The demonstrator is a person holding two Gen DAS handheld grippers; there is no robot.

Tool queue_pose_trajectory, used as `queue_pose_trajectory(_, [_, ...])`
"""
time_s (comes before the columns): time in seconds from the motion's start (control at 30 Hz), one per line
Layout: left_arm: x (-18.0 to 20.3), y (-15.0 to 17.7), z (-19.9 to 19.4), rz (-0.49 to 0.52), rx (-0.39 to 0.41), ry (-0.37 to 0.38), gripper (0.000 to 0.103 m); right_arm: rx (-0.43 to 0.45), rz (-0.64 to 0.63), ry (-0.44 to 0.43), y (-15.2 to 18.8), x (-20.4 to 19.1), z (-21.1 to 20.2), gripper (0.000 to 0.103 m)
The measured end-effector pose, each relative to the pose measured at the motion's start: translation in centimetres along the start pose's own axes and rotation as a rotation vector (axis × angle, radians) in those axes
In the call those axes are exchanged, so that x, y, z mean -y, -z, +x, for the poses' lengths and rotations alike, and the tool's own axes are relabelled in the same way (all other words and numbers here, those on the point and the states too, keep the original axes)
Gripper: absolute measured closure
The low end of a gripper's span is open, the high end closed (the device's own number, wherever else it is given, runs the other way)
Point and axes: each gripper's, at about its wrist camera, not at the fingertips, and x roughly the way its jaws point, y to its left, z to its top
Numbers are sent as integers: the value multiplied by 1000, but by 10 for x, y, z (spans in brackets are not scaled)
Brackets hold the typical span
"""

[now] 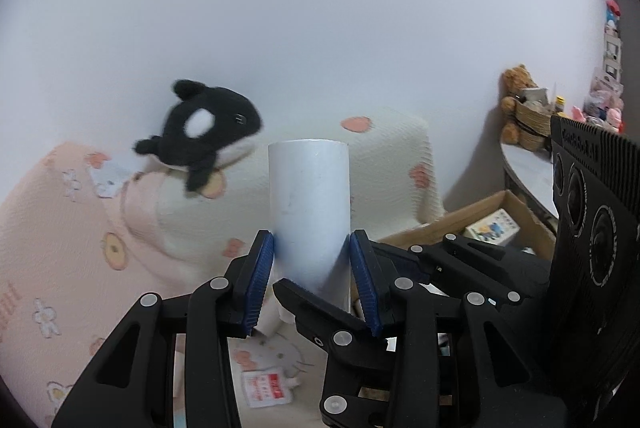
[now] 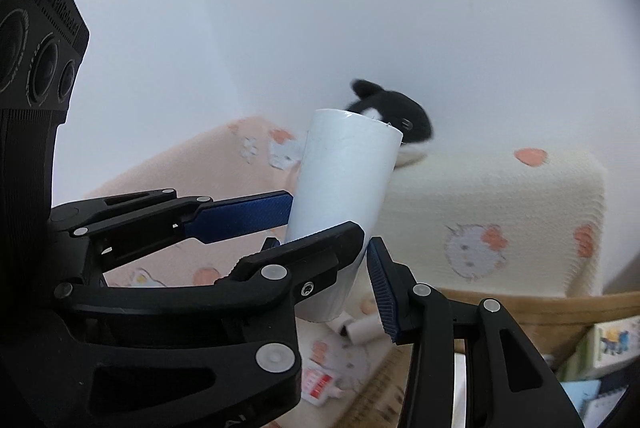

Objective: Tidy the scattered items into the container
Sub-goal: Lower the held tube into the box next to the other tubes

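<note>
two tools on one white tube (image 1: pixel 310 203): left tool (image 1: pixel 312 268) has both blue pads pinching the tube's lower part, and right tool (image 2: pixel 328 260) is clamped across it too, lower down and at an angle. the tube is held upright-ish in the air over the bed (image 1: pixel 60 228), not yet in the cardboard box (image 1: pixel 484 211), which sits low on the right with a small printed carton (image 1: pixel 496 228) already in it.

risks: smooth round wall, so it could slip or twist if either hand pulls off-axis; the two linkages overlap and could foul each other on release. motion blur makes the right tool's pad contact hard to confirm.

around: orca plush (image 1: pixel 204 131) on the cream pillow (image 1: pixel 400 167), red-and-white sachet (image 1: pixel 266 386) and a small roll (image 2: pixel 360 328) on the bed below, teddy bear with basket (image 1: pixel 524 111) on the side shelf. nothing blocks the path to the box apart from its near wall.
</note>
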Motion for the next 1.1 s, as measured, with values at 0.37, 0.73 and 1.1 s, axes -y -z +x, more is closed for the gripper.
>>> queue_pose_trajectory(0.37, [35,0,30,18,-106,120,59,-120,-24,81,9,35,-14,61])
queue_pose_trajectory(0.73, [55,14,78,-2,-277,301,60,-314,79,163,36,71,-10,61])
queue_pose_trajectory(1.1, [62,35,133,-87,-495,424,60,-540,176,155,63,106,16,61])
